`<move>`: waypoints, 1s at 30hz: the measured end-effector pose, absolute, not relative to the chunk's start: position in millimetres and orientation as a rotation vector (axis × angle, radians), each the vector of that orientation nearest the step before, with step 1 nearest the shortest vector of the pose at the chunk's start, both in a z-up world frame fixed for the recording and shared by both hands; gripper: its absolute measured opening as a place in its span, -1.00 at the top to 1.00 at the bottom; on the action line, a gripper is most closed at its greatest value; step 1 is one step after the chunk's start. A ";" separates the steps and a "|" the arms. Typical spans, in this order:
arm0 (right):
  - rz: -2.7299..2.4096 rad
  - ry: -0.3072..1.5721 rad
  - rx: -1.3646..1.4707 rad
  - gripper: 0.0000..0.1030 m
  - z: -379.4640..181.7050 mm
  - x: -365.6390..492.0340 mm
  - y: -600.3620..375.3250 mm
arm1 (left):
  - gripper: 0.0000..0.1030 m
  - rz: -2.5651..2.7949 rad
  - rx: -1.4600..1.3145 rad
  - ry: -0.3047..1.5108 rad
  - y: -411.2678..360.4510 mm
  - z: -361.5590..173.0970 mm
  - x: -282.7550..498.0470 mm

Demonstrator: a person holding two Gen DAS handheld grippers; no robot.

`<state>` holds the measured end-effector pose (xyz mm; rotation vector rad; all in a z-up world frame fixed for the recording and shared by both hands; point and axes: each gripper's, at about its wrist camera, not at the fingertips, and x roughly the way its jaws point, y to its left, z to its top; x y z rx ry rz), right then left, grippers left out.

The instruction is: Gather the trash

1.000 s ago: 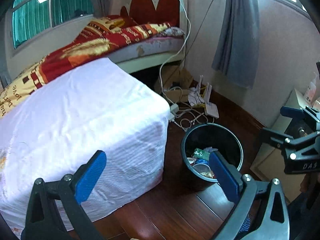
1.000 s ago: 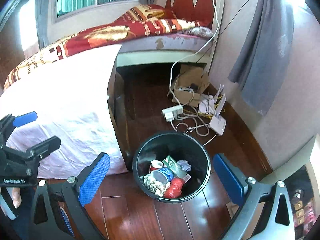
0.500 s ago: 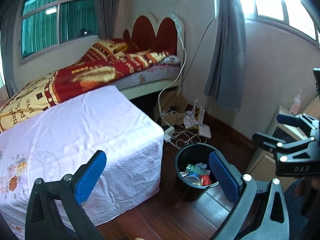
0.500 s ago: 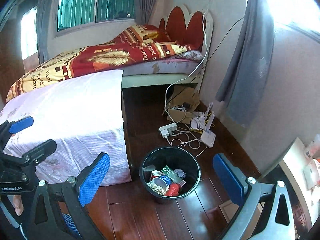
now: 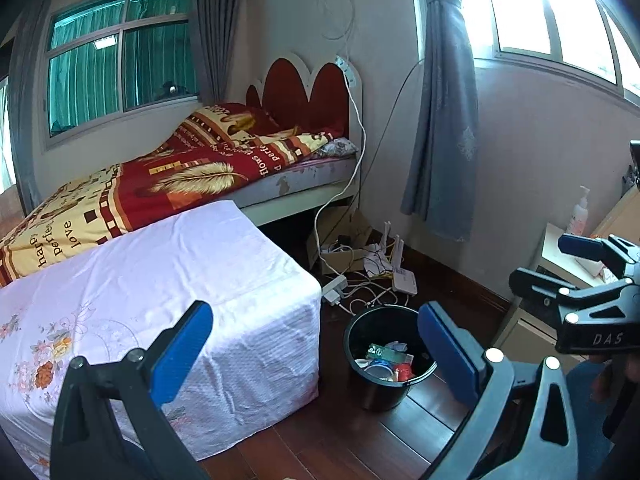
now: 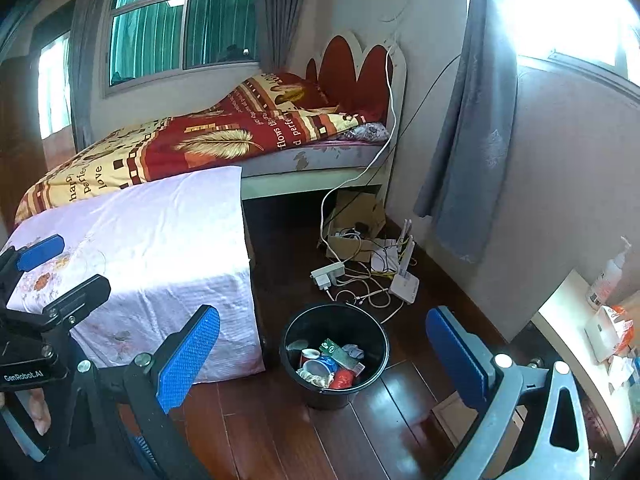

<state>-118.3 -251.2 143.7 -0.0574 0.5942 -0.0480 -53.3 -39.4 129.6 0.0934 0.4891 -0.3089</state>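
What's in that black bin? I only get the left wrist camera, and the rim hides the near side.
Observer: The right wrist view looks down into the bin. A crumpled pale paper lies against the near wall.
Operator: What is on the desk besides the bottle?
Observer: A white box and an orange packet lie on the desk.
Operator: Who carries the left fingers?
Observer: Part of a hand shows below the left fingers, which are spread apart with nothing between them.
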 end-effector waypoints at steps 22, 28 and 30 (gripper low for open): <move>-0.047 0.596 -0.051 -1.00 139.5 -119.2 -251.6 | -1.00 -0.321 0.078 0.501 -40.2 127.9 -56.1; -0.043 0.598 -0.051 -1.00 138.8 -120.4 -249.6 | -1.00 -0.315 0.080 0.504 -41.9 126.9 -56.7; -0.044 0.597 -0.051 -1.00 139.7 -120.6 -249.1 | -1.00 -0.315 0.079 0.507 -42.1 126.9 -57.0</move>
